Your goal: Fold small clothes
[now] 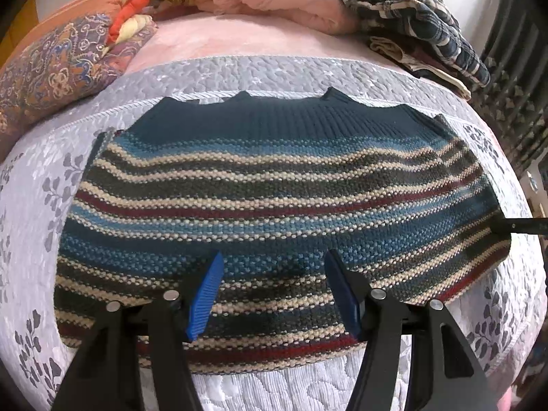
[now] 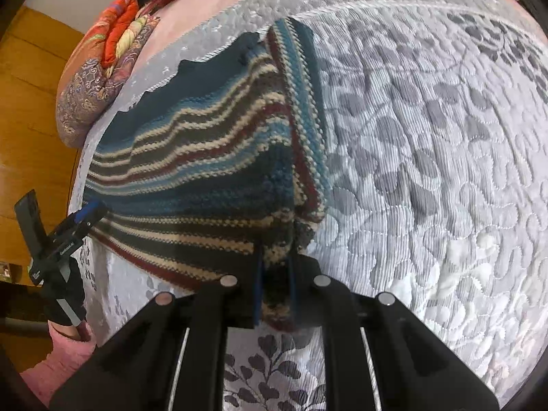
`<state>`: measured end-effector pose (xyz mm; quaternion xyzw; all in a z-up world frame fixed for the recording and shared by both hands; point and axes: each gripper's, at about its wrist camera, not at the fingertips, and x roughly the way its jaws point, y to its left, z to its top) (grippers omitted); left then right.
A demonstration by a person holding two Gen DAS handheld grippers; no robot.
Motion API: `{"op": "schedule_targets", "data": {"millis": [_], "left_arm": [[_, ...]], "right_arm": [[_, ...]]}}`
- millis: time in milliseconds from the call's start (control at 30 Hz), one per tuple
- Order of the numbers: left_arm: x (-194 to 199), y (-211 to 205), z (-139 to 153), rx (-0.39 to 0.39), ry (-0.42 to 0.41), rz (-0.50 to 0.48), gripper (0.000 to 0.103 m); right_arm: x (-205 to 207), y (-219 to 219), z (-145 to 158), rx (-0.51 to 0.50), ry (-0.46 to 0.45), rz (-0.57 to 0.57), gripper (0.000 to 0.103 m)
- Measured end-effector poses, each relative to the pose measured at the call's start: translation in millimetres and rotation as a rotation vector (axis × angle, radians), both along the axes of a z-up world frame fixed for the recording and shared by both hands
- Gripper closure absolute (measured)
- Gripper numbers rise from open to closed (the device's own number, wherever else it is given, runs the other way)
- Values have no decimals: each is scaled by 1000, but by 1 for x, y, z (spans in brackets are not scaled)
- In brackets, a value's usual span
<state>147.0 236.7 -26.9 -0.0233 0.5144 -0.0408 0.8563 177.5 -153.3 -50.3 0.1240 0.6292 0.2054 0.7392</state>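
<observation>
Right claw (image 2: 274,274) is clamped on the striped sweater (image 1: 274,198) near corner; left claw (image 1: 274,291) hovers open. Fold under way; corner should be carried across.

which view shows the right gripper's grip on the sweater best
The right wrist view: the right gripper has its jaws shut on a bunched edge of the striped sweater. The left wrist view shows only a dark sliver of that gripper at the sweater's right edge.
</observation>
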Motion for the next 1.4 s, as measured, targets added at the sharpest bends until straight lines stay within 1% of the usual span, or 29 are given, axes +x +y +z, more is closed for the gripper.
{"op": "schedule_targets", "data": {"millis": [333, 467, 633, 733, 767, 800, 833, 867, 967, 1133, 1267, 1400], "left_arm": [[0, 1, -10, 11, 4, 8, 41], [0, 1, -13, 18, 0, 7, 41], [-1, 0, -15, 19, -1, 11, 41], [-1, 0, -14, 14, 3, 15, 41], [0, 0, -13, 13, 4, 16, 41], [0, 0, -11, 11, 5, 17, 41], [1, 1, -9, 5, 4, 18, 41], [2, 1, -7, -3, 2, 20, 41], [8, 4, 1, -22, -10, 36, 41], [22, 9, 6, -49, -1, 70, 41], [31, 11, 5, -44, -1, 93, 41], [39, 17, -2, -59, 10, 116, 41]], "right_arm": [[-3, -3, -15, 5, -6, -16, 91], [-3, -4, -20, 11, -15, -24, 93], [-2, -1, -17, 10, -4, -37, 92], [-2, 0, -2, 6, -27, -42, 83], [-1, -1, 4, 6, -38, -45, 72], [0, -3, 11, 14, -52, -48, 55], [2, -5, 18, 18, -69, -53, 51], [5, -6, 26, 13, -89, -53, 44], [14, -8, 36, 11, -95, -48, 39], [29, -6, 38, 14, -88, -36, 39], [40, -3, 27, 32, -59, -30, 35], [47, 1, 9, 30, -27, -25, 35]]}}
